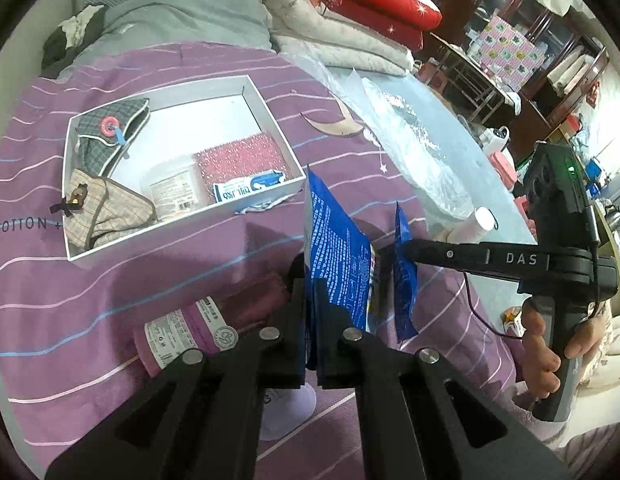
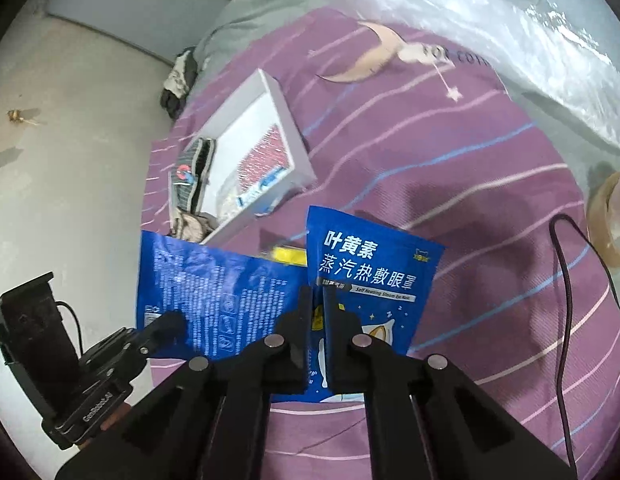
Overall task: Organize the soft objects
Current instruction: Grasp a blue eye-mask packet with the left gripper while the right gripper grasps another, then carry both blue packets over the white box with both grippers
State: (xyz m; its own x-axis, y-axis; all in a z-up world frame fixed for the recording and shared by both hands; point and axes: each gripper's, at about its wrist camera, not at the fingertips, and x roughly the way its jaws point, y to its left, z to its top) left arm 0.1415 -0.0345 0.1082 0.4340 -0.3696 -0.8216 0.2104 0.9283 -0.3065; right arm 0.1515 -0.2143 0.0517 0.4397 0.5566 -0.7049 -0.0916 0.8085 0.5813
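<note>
Both tools clamp blue sachets: left tool (image 1: 310, 300), right tool (image 2: 317, 312), near white box (image 1: 294, 160)

Blue packet (image 2: 370, 276): "叶黄素 蒸汽热敷眼罩", "Self Heating Steam Eye Mask". Right tongs (image 1: 406, 250): "DAS". Purple bedsheet (image 1: 26, 225): "COTTON".
</note>
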